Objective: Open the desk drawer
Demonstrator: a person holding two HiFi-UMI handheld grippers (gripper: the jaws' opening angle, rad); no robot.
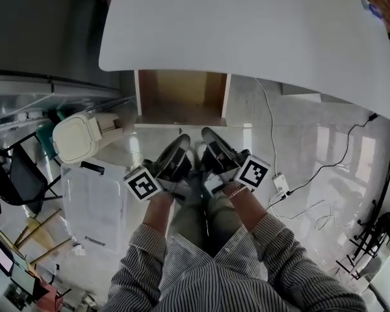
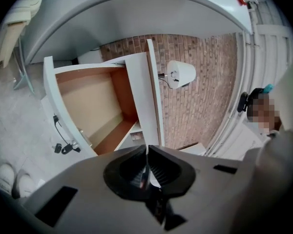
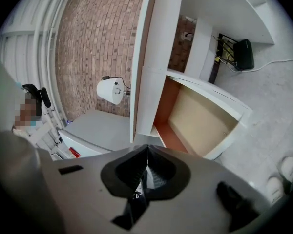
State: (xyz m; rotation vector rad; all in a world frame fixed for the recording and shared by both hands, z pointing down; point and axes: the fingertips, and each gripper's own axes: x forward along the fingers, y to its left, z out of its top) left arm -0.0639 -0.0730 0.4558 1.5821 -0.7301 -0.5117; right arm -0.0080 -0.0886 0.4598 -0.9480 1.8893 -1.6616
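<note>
1. Bin (image 1: pixel 78 137): cream, lid down. It stood on the floor left of the table (image 1: pixel 247 31), clear of the drawer's path.

2. Plastic box (image 1: pixel 94 200): clear, on the floor below the bin. It played no part in the task.

3. Left gripper (image 1: pixel 181 142): held level above the person's lap and pointed at the drawer. Its fingers (image 2: pixel 163 165) were together, with nothing between them. It touched nothing, probably because no pull remained to be made.

4. Drawer (image 1: pixel 182 96): the task's thing, under the table's near edge.
   - It was pulled well out, its white front toward the person.
   - The bare wooden floor inside was open to view and held nothing.
   - A small dark item, perhaps keys, hung at the front (image 2: pixel 63 145).
   - Judged from this, the opening was done.

5. Right gripper (image 1: pixel 209 136): just beside the left one and aimed the same way, tipped slightly down. Its fingers (image 3: pixel 132 167) were pressed together on nothing. It stood apart from the drawer front, which reads as a rest posture and not a grip.

6. Adapter (image 1: pixel 281 184) and cable (image 1: pixel 325 168): on the floor to the right. The cable trailed toward the table's far side, out of the drawer's way.
</note>
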